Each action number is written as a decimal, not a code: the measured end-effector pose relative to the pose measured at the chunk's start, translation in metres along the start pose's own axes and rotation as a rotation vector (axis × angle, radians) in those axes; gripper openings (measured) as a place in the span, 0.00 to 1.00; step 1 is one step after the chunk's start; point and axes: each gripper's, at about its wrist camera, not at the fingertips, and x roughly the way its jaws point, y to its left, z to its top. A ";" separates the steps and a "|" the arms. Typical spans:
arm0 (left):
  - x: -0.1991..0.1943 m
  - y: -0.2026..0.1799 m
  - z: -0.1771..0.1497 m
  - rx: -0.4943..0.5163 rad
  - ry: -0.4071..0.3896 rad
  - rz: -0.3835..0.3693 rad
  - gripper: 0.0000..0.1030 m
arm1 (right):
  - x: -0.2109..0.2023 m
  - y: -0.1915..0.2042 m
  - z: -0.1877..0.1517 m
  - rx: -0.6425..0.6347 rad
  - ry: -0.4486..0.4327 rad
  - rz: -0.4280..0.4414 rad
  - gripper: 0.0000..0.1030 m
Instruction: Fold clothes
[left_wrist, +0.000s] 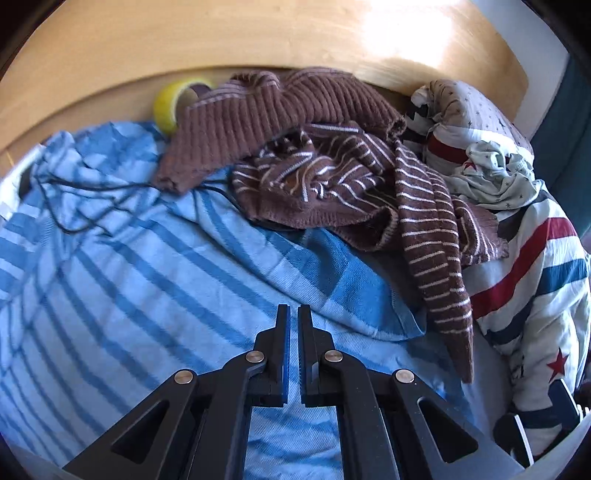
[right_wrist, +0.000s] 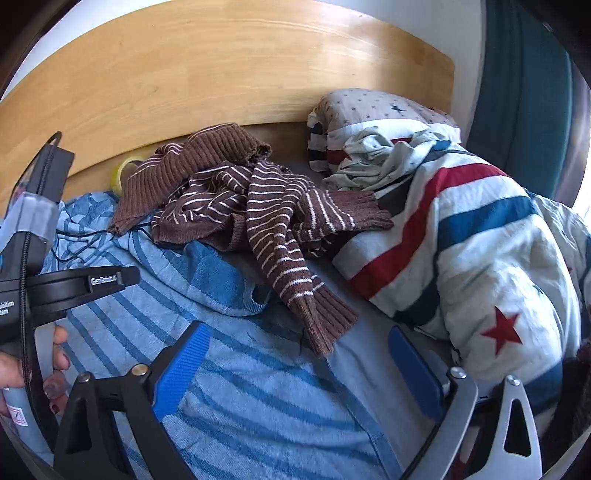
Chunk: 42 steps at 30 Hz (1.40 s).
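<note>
On the bed lay a blue striped garment (left_wrist: 122, 266), spread over most of the near part, with darker blue bands across a light blue cloth. Its edge with a broad dark blue band was folded over near the middle of the bed. A thin dark cord (left_wrist: 85, 195) lay on it toward the left side.

Behind it, against the wooden headboard (left_wrist: 147, 44), a brown sweater (left_wrist: 295, 155) with thin white stripes lay in a crumpled heap. One sleeve (right_wrist: 295, 280) of it stretched toward the near edge and rested on the blue garment. A yellow tape roll (left_wrist: 168, 107) stood between the sweater and the headboard, partly hidden by the ribbed hem.

On the right side of the bed a white duvet (right_wrist: 480, 258) with red and blue stripes and red stars was bunched up, and a starred pillow (right_wrist: 380, 107) lay at the headboard corner.

The left gripper (left_wrist: 293, 314) hung just above the blue garment, its jaws closed with nothing between them. The right gripper (right_wrist: 299, 343) was over the same garment, closer to the duvet; its jaws stood wide open and held nothing, with the cuff of the sleeve lying between and beyond them. A hand (right_wrist: 33, 365) showed at the left edge of the right wrist view, holding the left gripper.
</note>
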 end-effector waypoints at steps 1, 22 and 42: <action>0.007 0.001 0.003 -0.020 0.007 -0.011 0.04 | 0.007 0.000 0.002 -0.013 0.000 0.001 0.88; 0.088 0.041 0.076 -0.341 0.089 -0.188 0.33 | 0.111 0.025 0.065 -0.101 0.015 0.100 0.43; 0.058 0.018 0.068 -0.315 -0.019 -0.241 0.04 | 0.102 -0.009 0.025 -0.157 0.111 -0.171 0.08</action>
